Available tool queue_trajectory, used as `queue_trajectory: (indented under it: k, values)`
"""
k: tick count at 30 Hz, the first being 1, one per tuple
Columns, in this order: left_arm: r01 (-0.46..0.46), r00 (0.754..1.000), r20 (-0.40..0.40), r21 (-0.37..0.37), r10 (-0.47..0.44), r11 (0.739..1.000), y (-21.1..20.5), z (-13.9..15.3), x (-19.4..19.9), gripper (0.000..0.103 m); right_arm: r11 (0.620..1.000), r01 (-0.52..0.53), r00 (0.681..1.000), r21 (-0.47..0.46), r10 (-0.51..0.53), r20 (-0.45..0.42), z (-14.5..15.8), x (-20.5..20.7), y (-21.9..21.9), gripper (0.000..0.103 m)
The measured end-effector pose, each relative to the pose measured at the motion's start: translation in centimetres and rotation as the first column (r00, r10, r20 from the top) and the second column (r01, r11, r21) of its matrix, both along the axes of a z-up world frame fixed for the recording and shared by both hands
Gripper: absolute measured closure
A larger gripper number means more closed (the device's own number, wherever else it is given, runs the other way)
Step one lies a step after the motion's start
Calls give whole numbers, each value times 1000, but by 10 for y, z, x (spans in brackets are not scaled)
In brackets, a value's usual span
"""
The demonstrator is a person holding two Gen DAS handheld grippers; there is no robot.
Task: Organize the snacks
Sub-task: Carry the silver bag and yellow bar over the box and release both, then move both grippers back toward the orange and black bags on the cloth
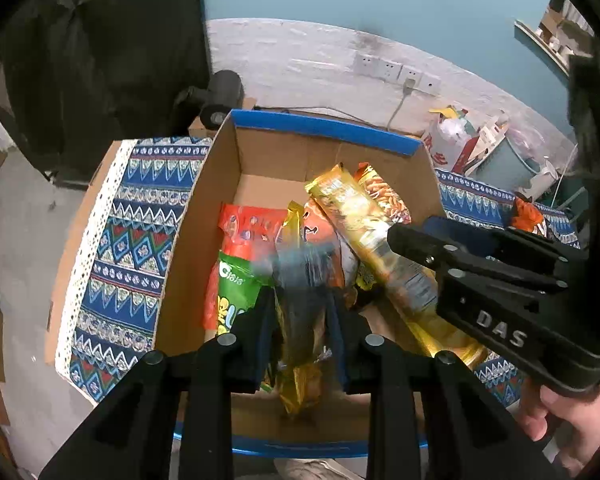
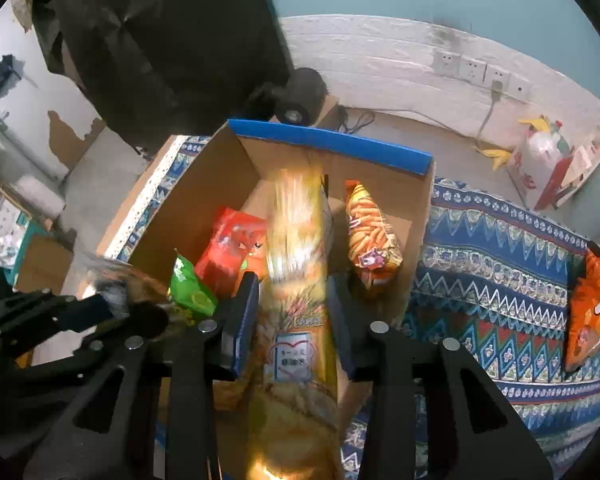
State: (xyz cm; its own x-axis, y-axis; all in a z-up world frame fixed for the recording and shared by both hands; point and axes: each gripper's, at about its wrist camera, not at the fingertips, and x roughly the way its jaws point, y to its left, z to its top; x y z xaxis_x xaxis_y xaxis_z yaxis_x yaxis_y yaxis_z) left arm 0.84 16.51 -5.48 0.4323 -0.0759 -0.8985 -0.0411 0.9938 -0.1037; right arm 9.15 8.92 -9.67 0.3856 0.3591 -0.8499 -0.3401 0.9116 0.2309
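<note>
Looking along the left wrist view: left gripper point(image 1: 302, 312) tilted steeply down over the open cardboard box point(image 1: 320, 126), clenched on a small gold packet point(image 1: 300, 344), blurred, hanging inside the box above a red packet point(image 1: 252, 228) and a green packet point(image 1: 232, 292). Right gripper point(image 1: 412, 236) reaching in from the side, alongside a long yellow packet point(image 1: 364, 216) slanting across the pile.

Turning to the right wrist view: same long yellow packet standing between the right fingers, upper end smeared and low in the box, beside a striped chip packet point(image 2: 372, 236). Pads close on both sides, yet pressing or already free: cannot tell. One orange packet point(image 2: 592, 304) lying well apart on the patterned cloth point(image 2: 500, 264), not yet boxed.

Risks, as a judgement: long packet tipping over the near wall if let go while upright; small packet snagging on that slanted packet; both grippers bumping in the crowded box.
</note>
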Motion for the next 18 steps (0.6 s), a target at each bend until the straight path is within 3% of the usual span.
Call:
queue_trajectory:
  k: [2,5,7,10,18]
  values:
    - [-7,1000,-3,-1,7,1000,0,0,0,57,1000,-4,1000,5,4,8,3,-1,-1,63]
    - [-12,1000,12,15,12,1000,-2,3,-1,44,1000,5,999,-17,-4,32,9,-4,-5,52]
    - [-7,1000,17,27,7,1000,-6,6,-1,43,999,16,999,-40,-14,47,12,-5,-10,38]
    - [-6,1000,16,24,5,1000,-9,6,-1,37,997,30,997,-73,-25,73,14,-8,-17,31]
    - [40,999,2,17,-40,999,-34,6,-1,37,989,61,994,-132,-49,95,16,-17,-49,27]
